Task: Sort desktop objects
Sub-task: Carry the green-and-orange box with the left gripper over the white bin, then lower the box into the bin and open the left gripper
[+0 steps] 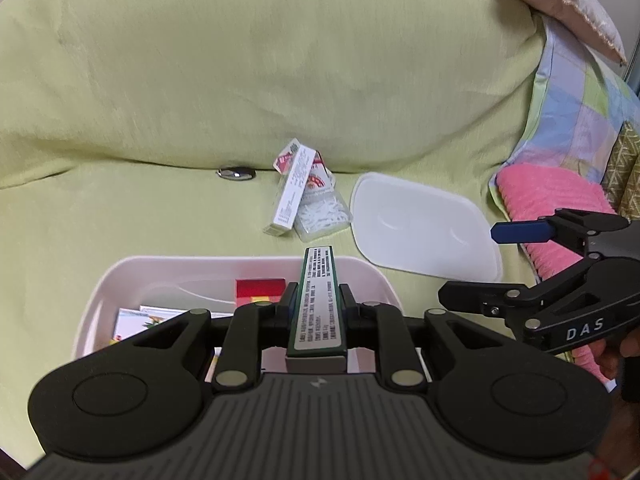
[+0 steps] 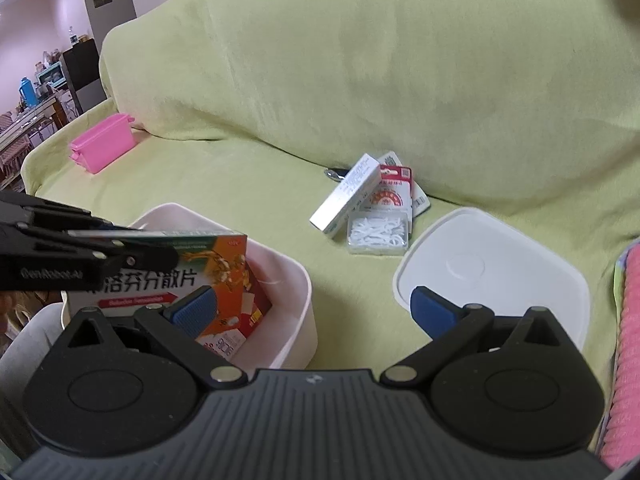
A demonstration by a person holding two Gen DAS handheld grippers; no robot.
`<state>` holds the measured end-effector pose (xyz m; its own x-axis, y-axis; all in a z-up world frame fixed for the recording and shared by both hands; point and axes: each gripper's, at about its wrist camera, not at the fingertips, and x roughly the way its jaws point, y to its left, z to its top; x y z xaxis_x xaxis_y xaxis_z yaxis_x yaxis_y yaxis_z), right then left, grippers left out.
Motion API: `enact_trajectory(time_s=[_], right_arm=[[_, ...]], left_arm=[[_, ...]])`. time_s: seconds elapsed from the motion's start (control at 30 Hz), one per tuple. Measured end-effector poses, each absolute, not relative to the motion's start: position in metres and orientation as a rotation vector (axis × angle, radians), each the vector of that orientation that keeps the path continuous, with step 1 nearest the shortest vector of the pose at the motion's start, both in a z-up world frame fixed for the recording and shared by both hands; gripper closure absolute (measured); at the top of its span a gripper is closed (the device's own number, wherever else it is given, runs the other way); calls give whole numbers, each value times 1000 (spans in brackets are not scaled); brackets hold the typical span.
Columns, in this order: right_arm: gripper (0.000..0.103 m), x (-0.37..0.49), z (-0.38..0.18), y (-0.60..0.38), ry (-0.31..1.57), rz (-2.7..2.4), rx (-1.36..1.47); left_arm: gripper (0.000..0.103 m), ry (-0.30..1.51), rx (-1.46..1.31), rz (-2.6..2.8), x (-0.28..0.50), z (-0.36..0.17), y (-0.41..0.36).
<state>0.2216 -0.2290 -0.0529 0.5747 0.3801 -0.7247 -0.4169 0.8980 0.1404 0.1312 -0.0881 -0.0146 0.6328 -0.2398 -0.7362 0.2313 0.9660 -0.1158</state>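
Medicine carton held over the white bin, ready to drop in.

My left gripper [image 1: 318, 304] is clamped on the medicine box [image 1: 318, 300] by its broad faces, at lower centre above the storage bin [image 1: 120, 276]. It's light, stiff cardboard that would dent if squeezed hard. My right gripper [image 2: 316, 312] is spread wide and holds nothing, beside the lid [image 2: 500, 264]. Remaining boxes [image 2: 348, 196] lie mid-frame on the couch.
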Motion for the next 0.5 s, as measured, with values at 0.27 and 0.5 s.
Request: enact_trajectory(time_s=[0.27,0.5], right_arm=[[1,221,-66,-235,874,450,-34],[1,221,-75,-235,898,441,-23]], left_arm=[[82,898,21,-217,139,-59,-107],[81,905,58,-193,142,-84,-119]])
